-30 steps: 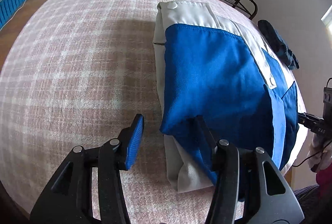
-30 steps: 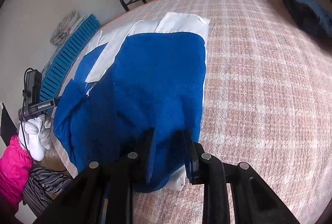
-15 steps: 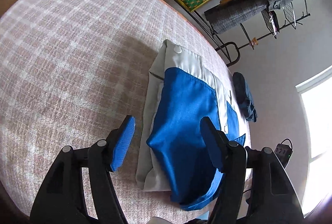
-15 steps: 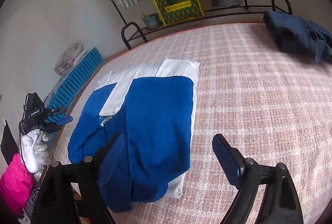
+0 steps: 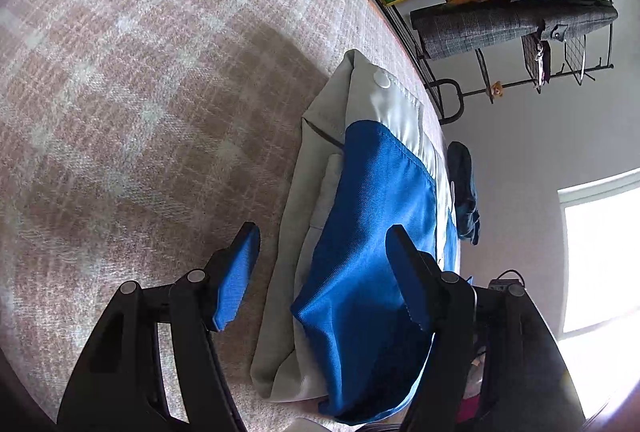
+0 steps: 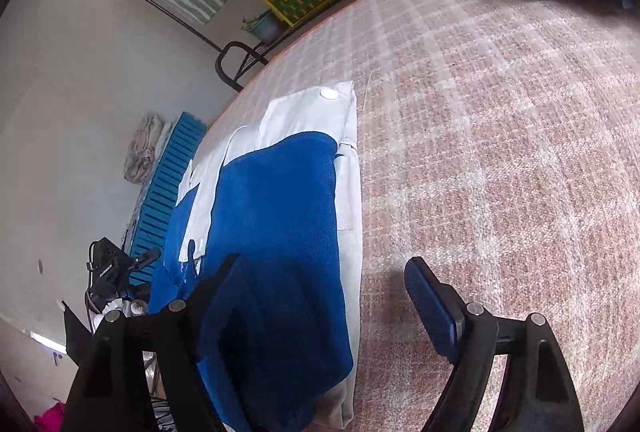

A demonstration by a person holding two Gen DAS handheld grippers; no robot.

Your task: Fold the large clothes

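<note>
Already folded into a long blue-and-white strip, the garment (image 5: 372, 232) is lying just ahead of the left gripper (image 5: 322, 268), gaping empty; right gripper (image 6: 320, 296) is narrowing slightly, unladen. Crosswise folding is pending.

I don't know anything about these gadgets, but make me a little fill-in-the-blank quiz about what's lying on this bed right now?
1. The folded garment is white and ____.
2. It lies on a pink ____ bedspread.
3. Near the garment's far white corner sits one round white ____.
4. Neither the left gripper nor the right gripper pinches the cloth; both stand ____.

Missing words: blue; checked; button; open
</note>
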